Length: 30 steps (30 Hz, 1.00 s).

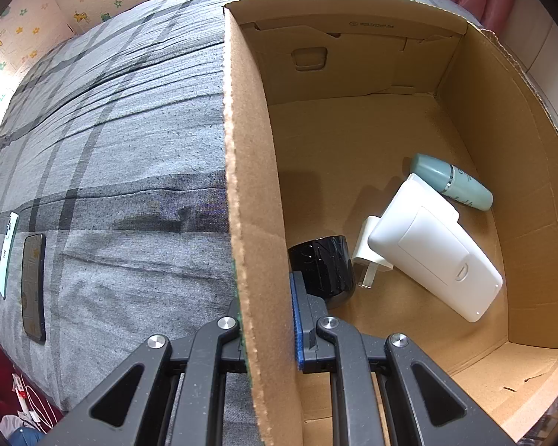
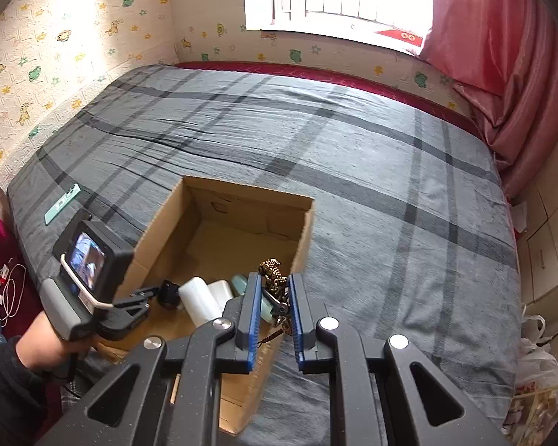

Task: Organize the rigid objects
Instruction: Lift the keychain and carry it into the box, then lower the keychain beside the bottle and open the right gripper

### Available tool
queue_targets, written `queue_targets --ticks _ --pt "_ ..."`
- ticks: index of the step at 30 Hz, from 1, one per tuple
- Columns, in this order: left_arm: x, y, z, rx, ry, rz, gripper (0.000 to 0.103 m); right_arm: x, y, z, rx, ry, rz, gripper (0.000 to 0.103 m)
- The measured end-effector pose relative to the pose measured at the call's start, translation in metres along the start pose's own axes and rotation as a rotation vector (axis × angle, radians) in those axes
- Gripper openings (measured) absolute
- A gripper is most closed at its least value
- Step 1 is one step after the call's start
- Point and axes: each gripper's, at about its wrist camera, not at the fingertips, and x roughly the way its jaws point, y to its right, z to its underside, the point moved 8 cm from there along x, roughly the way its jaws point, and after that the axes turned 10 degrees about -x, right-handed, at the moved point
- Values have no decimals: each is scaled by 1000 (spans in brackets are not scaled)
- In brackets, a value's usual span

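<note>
An open cardboard box (image 2: 308,219) stands on the grey plaid bed. My left gripper (image 1: 266,319) is shut on the box's left wall (image 1: 241,186), one finger on each side. In the box lie a black cup (image 1: 323,267), a white plug (image 1: 368,256), a white case (image 1: 435,252) and a teal bottle (image 1: 454,182). My right gripper (image 2: 273,297) hangs over the box's near right corner. It is shut on a black-and-gold spotted keychain (image 2: 271,271) with a metal clip and a cord. The right wrist view also shows a hand holding the left gripper (image 2: 160,291).
A dark phone (image 1: 33,286) and a mint-green phone (image 1: 7,252) lie on the bed left of the box. The grey bedcover (image 2: 372,186) stretches far and right. A red curtain (image 2: 502,74) hangs at the right, plastic bags (image 2: 535,353) lie below it, and white cables (image 2: 11,290) sit on the floor at left.
</note>
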Motion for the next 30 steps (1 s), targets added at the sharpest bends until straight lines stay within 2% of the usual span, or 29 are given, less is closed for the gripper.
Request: queue_targets --ticks 12,30 --pt "1 -1 0 1 1 12 14 48 -43 -10 -10 -33 -69 14" --pt "0 -1 0 5 4 19 14 144 -64 7 14 -167 -54 15"
